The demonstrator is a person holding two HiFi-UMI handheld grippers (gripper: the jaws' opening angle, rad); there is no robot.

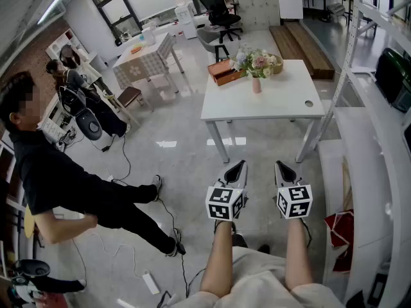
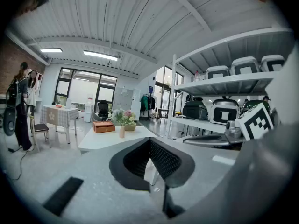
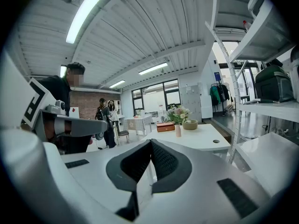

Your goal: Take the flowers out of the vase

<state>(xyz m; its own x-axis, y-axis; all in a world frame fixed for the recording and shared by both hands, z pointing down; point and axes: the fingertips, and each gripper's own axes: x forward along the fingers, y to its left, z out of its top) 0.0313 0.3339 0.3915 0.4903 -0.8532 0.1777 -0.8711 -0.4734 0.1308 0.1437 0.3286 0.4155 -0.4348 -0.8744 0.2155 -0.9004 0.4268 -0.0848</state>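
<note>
Across the office, flowers (image 1: 255,61) sit in the vase (image 1: 257,85) on the tabletop (image 1: 282,104). Our left hand-held gripper (image 1: 240,165) and right hand-held gripper (image 1: 280,167), closed and empty, are well short of the tabletop; we judge nothing done yet.

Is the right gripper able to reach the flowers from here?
Probably not: the right gripper is well short of the table, and the flowers stand farther back on it.

Office-like lab: white table (image 1: 282,100), shelving (image 1: 367,140), office chair (image 1: 218,6)
</note>
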